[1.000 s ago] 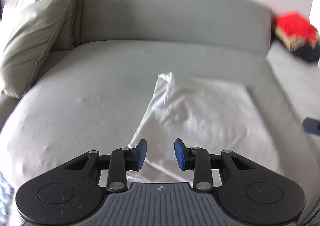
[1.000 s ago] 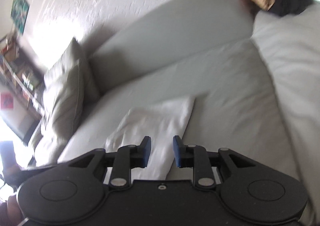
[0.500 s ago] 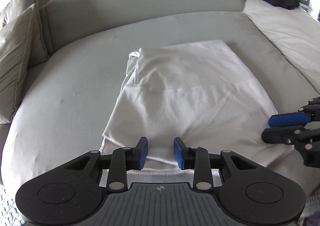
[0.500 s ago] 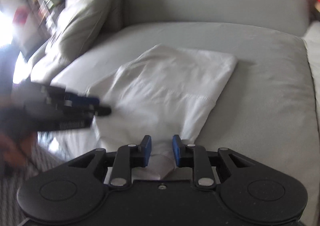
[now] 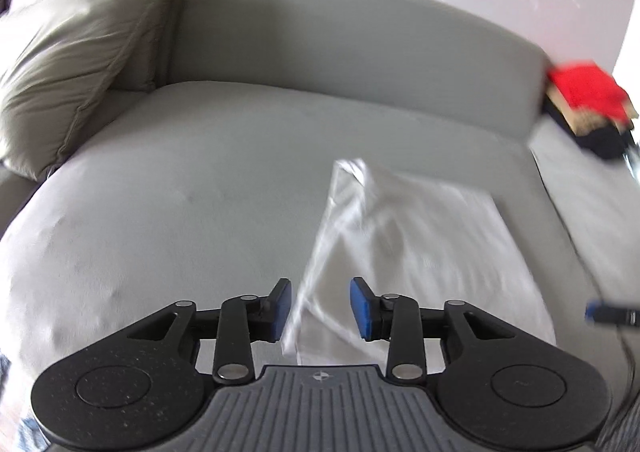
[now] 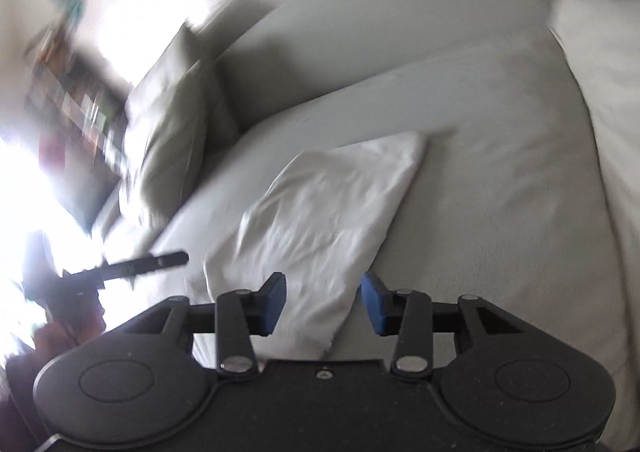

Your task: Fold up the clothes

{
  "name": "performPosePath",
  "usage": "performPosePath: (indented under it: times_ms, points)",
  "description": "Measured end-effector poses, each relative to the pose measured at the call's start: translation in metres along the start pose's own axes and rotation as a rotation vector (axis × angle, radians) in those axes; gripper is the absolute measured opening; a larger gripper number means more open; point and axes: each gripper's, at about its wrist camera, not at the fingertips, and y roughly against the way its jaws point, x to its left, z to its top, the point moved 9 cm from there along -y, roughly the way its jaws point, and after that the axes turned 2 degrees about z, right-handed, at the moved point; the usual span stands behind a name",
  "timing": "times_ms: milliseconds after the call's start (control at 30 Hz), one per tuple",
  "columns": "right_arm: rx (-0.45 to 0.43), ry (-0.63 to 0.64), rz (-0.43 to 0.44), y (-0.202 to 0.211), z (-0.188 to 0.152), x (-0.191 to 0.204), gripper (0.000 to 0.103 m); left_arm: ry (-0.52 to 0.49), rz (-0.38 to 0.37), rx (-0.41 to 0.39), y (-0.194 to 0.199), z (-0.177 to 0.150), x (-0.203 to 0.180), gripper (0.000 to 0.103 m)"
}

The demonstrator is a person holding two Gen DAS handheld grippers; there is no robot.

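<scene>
Grey sofa upholstery [image 5: 192, 179] fills both views, and the white garment [image 5: 420, 236], already folded into a rough rectangle, is seen lying flat on the seat cushion, with the backrest beyond it. Everything else can be placed from that garment: two pale cushions [image 5: 68, 63] are propped well off to its left against the sofa's arm, and a stack of red and dark clothes [image 5: 588, 107] is seen beyond its far right corner, well apart from it.

The left gripper [image 5: 320, 306] is held just short of the garment's near left corner; its jaws stand parted and nothing is gripped between them. The garment's left edge is seen running away from the gap between those jaws towards the backrest, so the long axis appears to lie roughly front to back in this view. The right gripper [image 6: 323, 302] is held at the near right corner, its jaws likewise spread and empty, with the near hem seen lying between and just ahead of the pads. Neither gripper can be said to touch the cloth; motion blur leaves that unclear.

Both near corners are judged about equally reachable, one per gripper. A further fold would probably be made by pinching these corners and carrying them towards the far edge.
</scene>
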Motion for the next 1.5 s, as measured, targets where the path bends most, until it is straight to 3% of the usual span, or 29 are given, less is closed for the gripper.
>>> performPosePath:
  times_ms: [100, 267, 400, 567, 833, 1000, 1267, 1367, 1400, 1500]
  points:
    - [-0.005, -0.178, 0.02, -0.014, 0.006, -0.015, 0.05, 0.08, -0.011, 0.048, -0.021, 0.009, 0.008, 0.041]
    - [0.013, -0.374, 0.01, -0.043, 0.005, -0.034, 0.051, 0.195, -0.021, 0.166, -0.047, 0.006, 0.023, 0.041]
    - [0.011, -0.428, 0.022, -0.054, 0.004, -0.037, 0.051, 0.26, -0.079, 0.215, -0.057, 0.003, 0.033, 0.042]
    - [0.031, -0.445, 0.046, -0.062, 0.003, -0.038, 0.047, 0.335, -0.255, 0.298, -0.067, -0.001, 0.029, 0.046]
    - [0.042, -0.502, 0.047, -0.077, 0.018, -0.055, 0.03, 0.296, -0.382, 0.378, -0.097, 0.003, 0.006, 0.047]
    - [0.01, -0.544, 0.054, -0.097, 0.029, -0.063, 0.027, 0.285, -0.395, 0.375, -0.113, 0.016, -0.013, 0.044]
    - [-0.086, -0.534, 0.062, -0.125, 0.053, -0.078, 0.022, 0.351, -0.4, 0.356, -0.145, 0.033, -0.032, 0.038]
    - [-0.095, -0.478, 0.006, -0.133, 0.055, -0.08, 0.003, 0.336, -0.353, 0.338, -0.148, 0.039, -0.038, 0.025]
    - [-0.094, -0.44, -0.015, -0.132, 0.054, -0.078, 0.003, 0.307, -0.325, 0.324, -0.146, 0.04, -0.041, 0.014]
    - [-0.12, -0.305, -0.068, -0.124, 0.055, -0.063, 0.004, 0.172, -0.244, 0.246, -0.129, 0.043, -0.056, 0.008]
